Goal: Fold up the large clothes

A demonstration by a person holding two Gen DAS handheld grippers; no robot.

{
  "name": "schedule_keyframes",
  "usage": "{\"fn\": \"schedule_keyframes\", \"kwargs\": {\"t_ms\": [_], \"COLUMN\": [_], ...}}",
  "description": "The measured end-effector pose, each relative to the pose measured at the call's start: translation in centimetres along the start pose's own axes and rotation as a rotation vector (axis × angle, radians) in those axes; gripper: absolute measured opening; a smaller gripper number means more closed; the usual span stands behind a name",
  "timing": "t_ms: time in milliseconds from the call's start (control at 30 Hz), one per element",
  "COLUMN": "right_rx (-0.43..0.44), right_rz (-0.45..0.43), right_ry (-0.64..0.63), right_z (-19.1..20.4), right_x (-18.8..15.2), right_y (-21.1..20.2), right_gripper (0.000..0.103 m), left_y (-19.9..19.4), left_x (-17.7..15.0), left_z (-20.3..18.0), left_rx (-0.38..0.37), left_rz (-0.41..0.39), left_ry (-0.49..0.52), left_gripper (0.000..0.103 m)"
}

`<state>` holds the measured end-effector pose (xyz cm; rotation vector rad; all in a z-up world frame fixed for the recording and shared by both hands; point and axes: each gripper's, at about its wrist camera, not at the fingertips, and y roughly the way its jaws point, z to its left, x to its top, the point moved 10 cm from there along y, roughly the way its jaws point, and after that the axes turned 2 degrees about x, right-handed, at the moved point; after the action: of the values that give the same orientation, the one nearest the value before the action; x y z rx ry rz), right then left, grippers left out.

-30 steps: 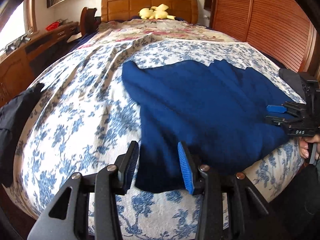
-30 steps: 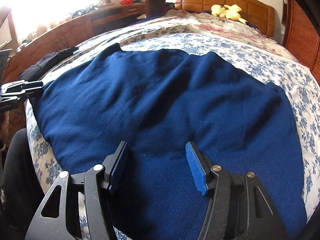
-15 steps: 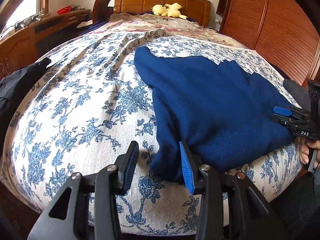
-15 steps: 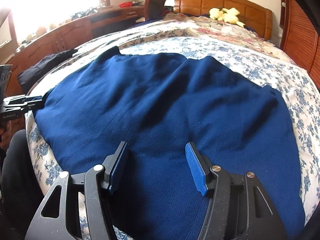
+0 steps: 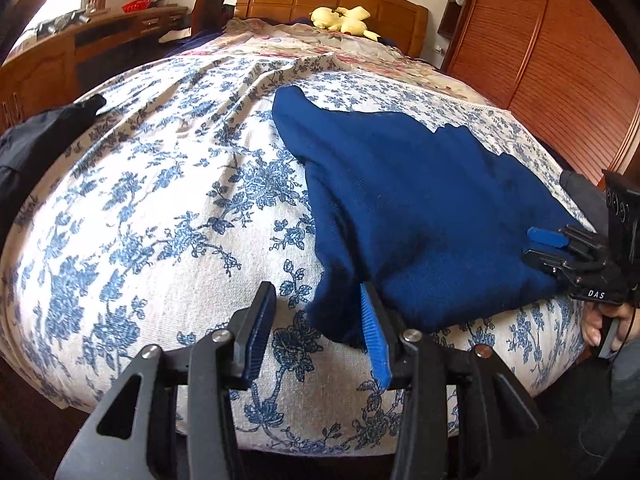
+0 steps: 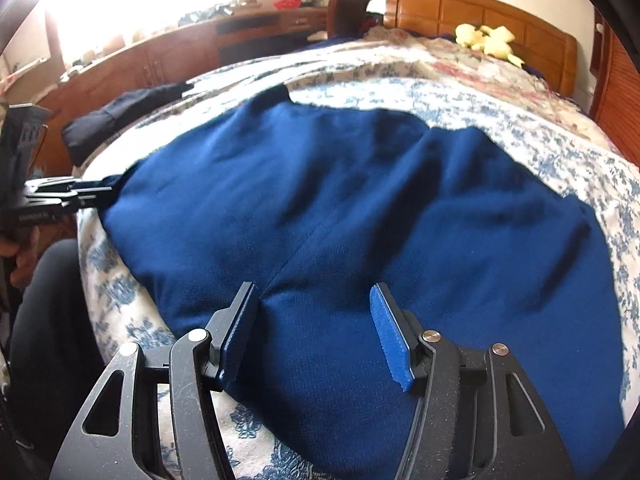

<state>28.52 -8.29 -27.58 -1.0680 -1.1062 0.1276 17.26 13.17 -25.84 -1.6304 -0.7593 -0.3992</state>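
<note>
- Blue garment (image 6: 360,216) is lying spread flat on the bed (image 5: 160,216), near its foot edge, with the floral cover showing bare all around it.
- Left gripper (image 5: 318,332) is hovering at the garment's near left corner, jaws apart; the corner is sitting between the pads, against the right one, but is not being pinched.
- Right gripper (image 6: 316,334) is poised over the garment's near hem, jaws standing apart, cloth lying beneath them and nothing clamped.
- Judging by this, the step in hand is taking hold of the hem; next, both grippers would need to close on the cloth edge before lifting it.
- Bare bed beyond the garment, toward the headboard (image 5: 332,4), is leaving ample room for a fold; a black garment (image 5: 36,140) is lying well to the garment's left.
</note>
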Motion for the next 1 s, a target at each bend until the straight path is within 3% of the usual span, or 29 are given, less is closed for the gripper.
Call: {"fn": "schedule_keyframes", "kwargs": {"t_ms": [333,500,567,600,633,700,867,1000], "right_rx": [0.001,0.001,0.002,0.001,0.002,0.004,-0.002,-0.070], "right_rz": [-0.002,-0.004,-0.004,-0.004,-0.005,-0.006,-0.029,-0.060], "right_ry": [0.002,-0.002,-0.001,-0.002,-0.001,0.002,0.040,0.087], "right_z": [-0.2,-0.3,-0.3,-0.3,-0.3,-0.3,-1.6,-5.2], "right_x": [-0.3,-0.4,-0.3,-0.3,-0.3,-0.3,-0.3,-0.7], "right_y": [0.2,0.2,0.1,0.0,0.0,-0.3,-2.5,-4.7], "right_gripper": [0.059,0.059,0.059,0.059,0.059,0.059,0.059,0.056], "left_y": [0.2,0.2,0.2,0.1,0.1,-0.3,-3.1,-5.2], "left_x": [-0.1,0.0,0.0,0.0,0.0,0.6,3.8,7.4], "left_z": [-0.2,0.0,-0.2,-0.6,-1.1,-1.5,-4.4,-8.7], "left_rx": [0.015,0.005,-0.001,-0.024,-0.059,-0.057,-0.092,-0.142], "left_rz": [0.010,0.003,0.005,0.011,0.024,0.019,-0.092,-0.162], "left_ry": [0.019,-0.022,-0.017,-0.015,-0.022,-0.016,0.024,0.079], "left_gripper": [0.044,0.044,0.038,0.022,0.015,0.008,0.005,0.004]}}
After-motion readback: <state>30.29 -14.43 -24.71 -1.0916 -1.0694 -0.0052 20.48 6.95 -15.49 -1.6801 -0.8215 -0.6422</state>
